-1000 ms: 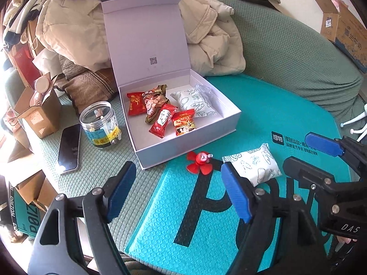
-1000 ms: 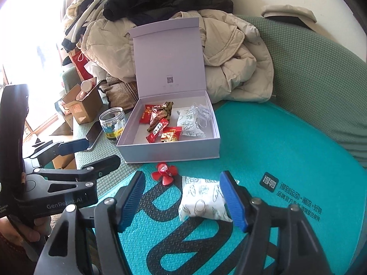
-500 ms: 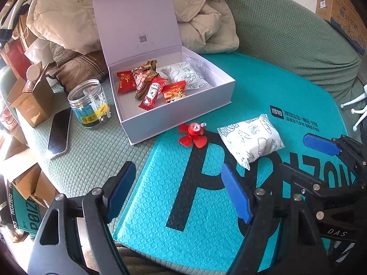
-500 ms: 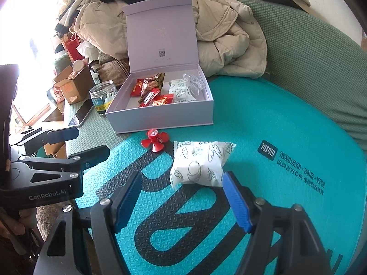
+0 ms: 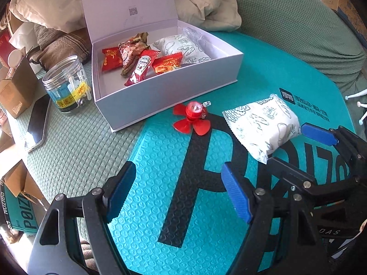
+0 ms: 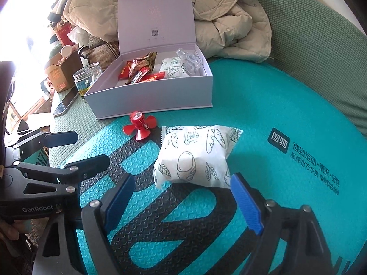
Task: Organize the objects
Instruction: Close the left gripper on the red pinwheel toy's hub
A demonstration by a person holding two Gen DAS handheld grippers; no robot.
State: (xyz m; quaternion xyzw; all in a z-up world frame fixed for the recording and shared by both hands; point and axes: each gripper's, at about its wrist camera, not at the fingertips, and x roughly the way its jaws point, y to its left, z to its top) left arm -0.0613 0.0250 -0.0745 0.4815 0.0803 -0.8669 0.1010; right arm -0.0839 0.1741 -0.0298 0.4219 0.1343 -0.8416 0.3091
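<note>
A white bread packet (image 6: 195, 155) lies on the teal bubble mailer (image 6: 263, 105); it also shows in the left wrist view (image 5: 261, 126). My right gripper (image 6: 183, 204) is open, its jaws wide apart just short of the packet, one on each side. A red toy fan (image 5: 191, 119) lies beside the packet, in front of the open white box (image 5: 165, 91), which holds red snack packets (image 5: 142, 63) and another white packet (image 5: 181, 48). My left gripper (image 5: 177, 197) is open and empty above the mailer, short of the fan.
A clear jar (image 5: 66, 84), a phone (image 5: 37, 123) and cardboard boxes (image 5: 13, 89) lie left of the box on the green sofa (image 5: 298, 27). Beige jackets (image 6: 229, 23) are piled behind the box.
Both grippers have moved forward and lower toward the mailer. The right gripper has come up to the white packet, which now lies just in front of its open jaws.
</note>
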